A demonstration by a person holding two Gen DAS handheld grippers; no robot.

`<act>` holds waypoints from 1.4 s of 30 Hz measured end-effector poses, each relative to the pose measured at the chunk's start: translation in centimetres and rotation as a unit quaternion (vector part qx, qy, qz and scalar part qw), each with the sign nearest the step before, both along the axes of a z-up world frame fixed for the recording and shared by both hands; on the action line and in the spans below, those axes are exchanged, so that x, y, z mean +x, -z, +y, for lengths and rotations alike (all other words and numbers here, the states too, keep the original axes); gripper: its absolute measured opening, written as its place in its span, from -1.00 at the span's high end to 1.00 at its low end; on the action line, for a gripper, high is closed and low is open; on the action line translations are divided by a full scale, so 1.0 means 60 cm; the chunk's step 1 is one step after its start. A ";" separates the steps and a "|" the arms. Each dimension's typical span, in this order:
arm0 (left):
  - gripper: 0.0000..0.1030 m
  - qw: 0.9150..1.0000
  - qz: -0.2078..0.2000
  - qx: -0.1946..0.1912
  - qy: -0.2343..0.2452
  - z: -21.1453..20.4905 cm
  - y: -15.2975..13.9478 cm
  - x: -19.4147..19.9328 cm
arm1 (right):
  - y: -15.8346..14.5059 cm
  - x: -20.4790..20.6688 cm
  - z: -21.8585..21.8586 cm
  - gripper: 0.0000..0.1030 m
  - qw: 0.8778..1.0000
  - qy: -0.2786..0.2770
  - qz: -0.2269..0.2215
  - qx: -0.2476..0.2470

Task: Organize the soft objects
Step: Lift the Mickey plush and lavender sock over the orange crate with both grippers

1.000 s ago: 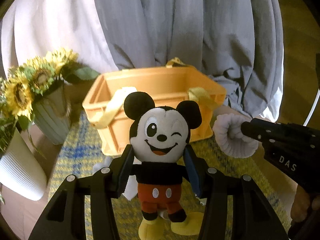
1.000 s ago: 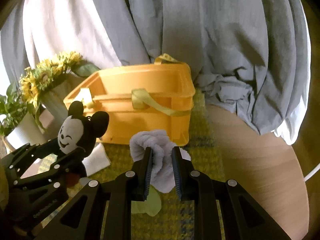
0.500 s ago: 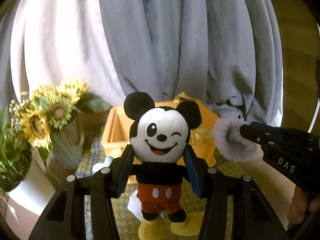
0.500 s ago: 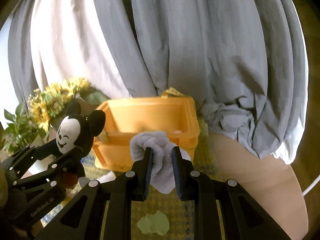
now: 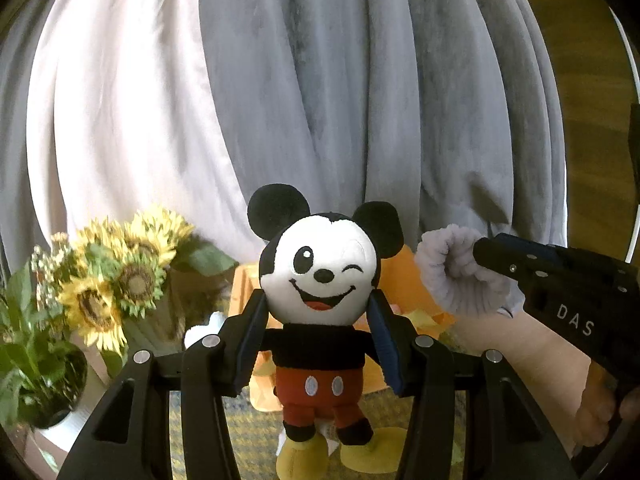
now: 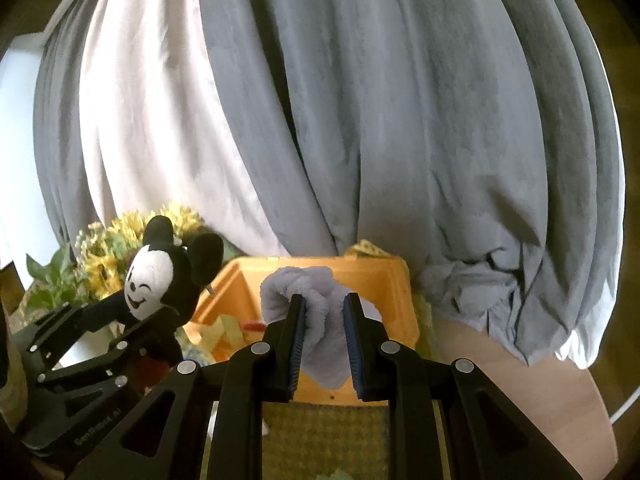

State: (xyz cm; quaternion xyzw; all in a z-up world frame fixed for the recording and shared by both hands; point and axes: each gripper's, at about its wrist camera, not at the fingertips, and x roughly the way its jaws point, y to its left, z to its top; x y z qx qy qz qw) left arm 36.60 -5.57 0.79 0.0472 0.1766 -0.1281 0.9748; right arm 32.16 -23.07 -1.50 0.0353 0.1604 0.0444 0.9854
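I read this as a home living room: long grey and white curtains (image 5: 340, 100) fill the upper frame, potted sunflowers (image 5: 120, 280) sit lower left, and a wooden table (image 6: 520, 380) with woven cloth (image 6: 324, 440) lies below.

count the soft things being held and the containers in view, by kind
plush mouse toy, in the left tongs: 1
lavender fluffy cloth, in the right tongs: 1
orange basket: 1
sunflower vase: 1
total: 4
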 end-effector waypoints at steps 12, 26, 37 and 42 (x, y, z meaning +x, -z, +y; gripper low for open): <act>0.03 0.999 -0.037 0.024 0.001 -0.002 -0.028 0.036 | -0.029 0.027 0.009 0.59 1.000 -0.002 -0.028 0.005; 0.03 0.996 -0.054 0.063 0.018 -0.013 -0.038 0.122 | -0.045 0.103 0.009 0.59 0.999 0.005 -0.033 -0.004; 0.03 0.992 -0.049 0.106 0.053 -0.032 -0.018 0.214 | -0.034 0.181 0.006 0.59 1.000 0.017 -0.012 -0.010; 0.03 0.990 -0.031 0.116 0.070 -0.040 0.006 0.257 | -0.015 0.221 0.006 0.59 1.000 0.018 0.009 -0.013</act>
